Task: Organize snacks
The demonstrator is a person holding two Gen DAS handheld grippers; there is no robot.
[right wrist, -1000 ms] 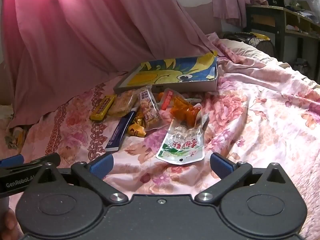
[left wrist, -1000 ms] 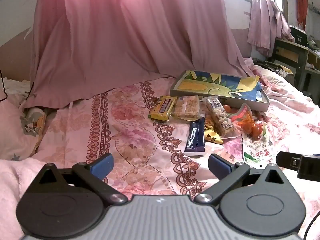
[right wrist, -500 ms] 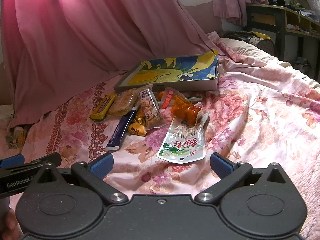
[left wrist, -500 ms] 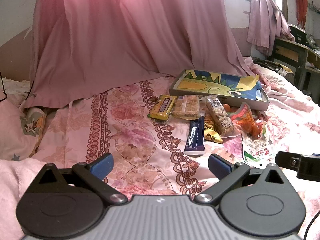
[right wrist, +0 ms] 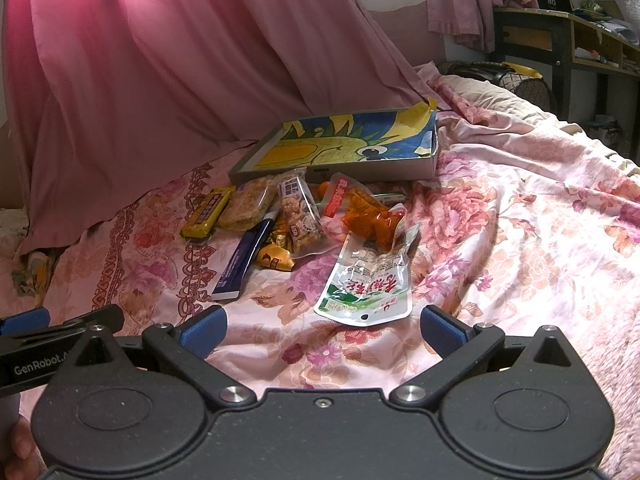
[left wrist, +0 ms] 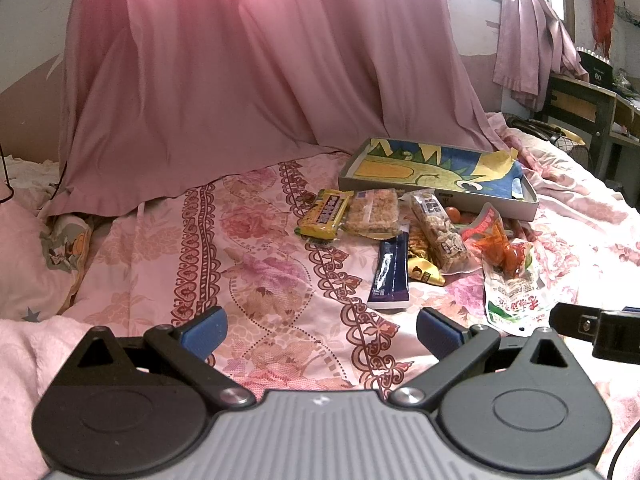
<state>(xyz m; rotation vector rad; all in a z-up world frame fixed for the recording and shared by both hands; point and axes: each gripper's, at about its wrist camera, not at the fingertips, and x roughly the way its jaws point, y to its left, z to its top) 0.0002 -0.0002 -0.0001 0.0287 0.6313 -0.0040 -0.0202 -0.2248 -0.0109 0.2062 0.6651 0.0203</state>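
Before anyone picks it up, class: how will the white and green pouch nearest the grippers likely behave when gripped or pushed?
The white and green pouch lies crumpled and flat on the bedspread, so it will probably flop. Its glossy film may slip between fingers. Looking thin, it is likely light and should slide rather than roll.

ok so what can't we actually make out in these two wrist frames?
- Small orange snacks, left wrist view: mostly hidden behind the nut bar.
- Gold wrapper, right wrist view: partly under the nut bar and the dark blue bar; label too small to read.
- Tray interior, both views: far edge hidden by its folded paper lining.
- Right gripper and left gripper: open, nothing held.
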